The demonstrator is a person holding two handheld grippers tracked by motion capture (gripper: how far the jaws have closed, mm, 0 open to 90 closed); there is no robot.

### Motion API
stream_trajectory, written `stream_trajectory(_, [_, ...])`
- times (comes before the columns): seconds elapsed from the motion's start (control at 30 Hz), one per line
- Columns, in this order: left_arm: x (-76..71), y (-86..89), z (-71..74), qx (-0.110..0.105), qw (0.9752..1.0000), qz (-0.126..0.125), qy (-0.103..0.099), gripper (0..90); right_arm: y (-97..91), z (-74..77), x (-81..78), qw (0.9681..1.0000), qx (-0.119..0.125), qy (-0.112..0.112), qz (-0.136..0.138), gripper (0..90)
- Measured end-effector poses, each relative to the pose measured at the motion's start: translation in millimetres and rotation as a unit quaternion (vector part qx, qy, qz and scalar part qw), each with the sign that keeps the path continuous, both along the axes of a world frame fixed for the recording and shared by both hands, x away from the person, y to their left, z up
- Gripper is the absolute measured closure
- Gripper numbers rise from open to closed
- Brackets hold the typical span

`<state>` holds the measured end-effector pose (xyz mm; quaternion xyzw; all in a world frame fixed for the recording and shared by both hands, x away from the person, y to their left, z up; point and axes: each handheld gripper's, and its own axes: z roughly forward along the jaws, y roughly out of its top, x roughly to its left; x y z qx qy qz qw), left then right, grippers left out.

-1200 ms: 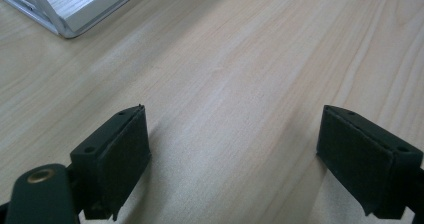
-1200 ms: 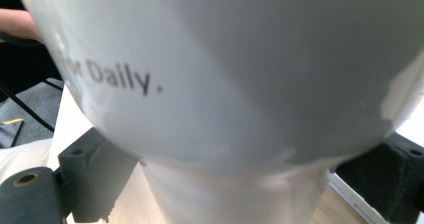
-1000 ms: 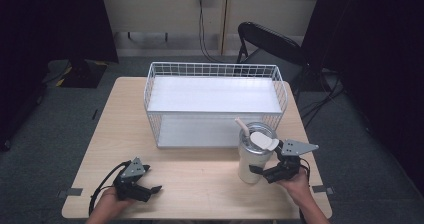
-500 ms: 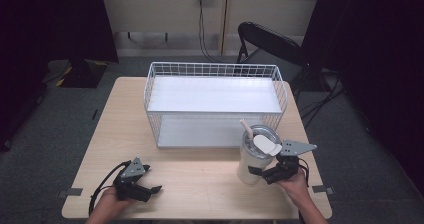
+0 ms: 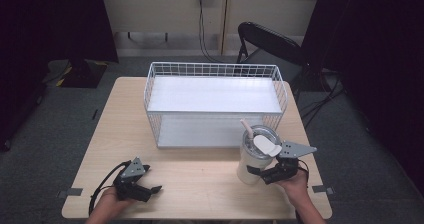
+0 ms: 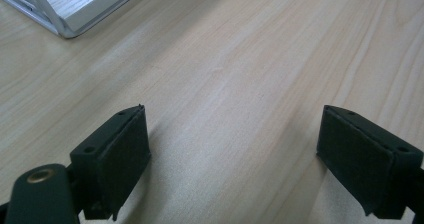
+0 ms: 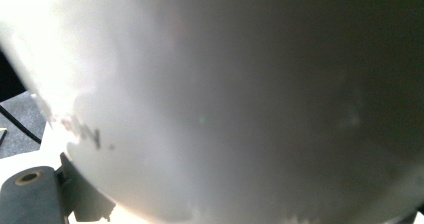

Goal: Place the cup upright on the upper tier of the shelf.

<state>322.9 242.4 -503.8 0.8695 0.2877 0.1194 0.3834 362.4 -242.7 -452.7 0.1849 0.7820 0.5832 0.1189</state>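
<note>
A white tumbler (image 5: 251, 165) with a clear lid and a straw stands at the table's front right, just in front of the wire basket. My right gripper (image 5: 256, 173) is shut on the tumbler's lower body, a hand behind it. In the right gripper view the tumbler's white wall (image 7: 250, 99) sits right against the camera, with one jaw at the bottom left. At the front left, my left gripper (image 5: 150, 189) rests low on the table. It is open, with bare wood between its jaws (image 6: 232, 154).
A white wire basket (image 5: 215, 70) with a white shelf board stands across the middle and back of the wooden table (image 5: 200, 176). Its corner (image 6: 65, 14) shows in the left gripper view. A black folding chair (image 5: 270, 39) stands behind the table at the right.
The tumbler in the right gripper has shifted very slightly to the right. The left gripper has stayed where it was.
</note>
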Motion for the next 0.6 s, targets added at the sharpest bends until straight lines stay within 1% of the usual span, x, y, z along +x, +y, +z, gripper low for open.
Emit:
stream_trajectory(0.1, [0.0, 0.1, 0.0, 0.001, 1.0000, 0.000, 0.001, 12.8, 0.5, 2.0, -0.5, 1.0000, -0.003, 0.000, -0.001, 8.9])
stream_trajectory(0.13, [0.1, 0.1, 0.1, 0.001, 1.0000, -0.001, 0.001, 12.8, 0.7, 3.5, -0.9, 1.0000, 0.000, -0.001, -0.004, 9.0])
stream_trajectory(0.23, [-0.1, -0.2, -0.2, -0.002, 1.0000, 0.000, 0.001, 12.6, 1.0, 10.6, -0.5, 0.9999, 0.012, 0.004, -0.001, 9.0])
stream_trajectory(0.33, [0.1, 0.0, 0.0, 0.001, 1.0000, -0.001, 0.001, 12.5, 1.5, 19.0, 1.0, 0.9997, 0.023, 0.007, -0.002, 9.0])
stream_trajectory(0.4, [0.1, 0.1, 0.0, 0.001, 1.0000, -0.001, 0.001, 12.5, 1.7, 25.5, 2.5, 0.9997, 0.022, 0.008, 0.001, 9.0])
stream_trajectory(0.53, [0.1, 0.0, 0.0, 0.001, 1.0000, -0.002, 0.001, 12.4, 2.9, 37.6, 3.8, 0.9997, 0.021, 0.010, 0.000, 9.1])
stream_trajectory(0.6, [0.1, 0.0, 0.0, 0.001, 1.0000, -0.002, 0.001, 12.4, 3.9, 43.4, 4.4, 0.9998, 0.015, 0.012, 0.002, 9.1])
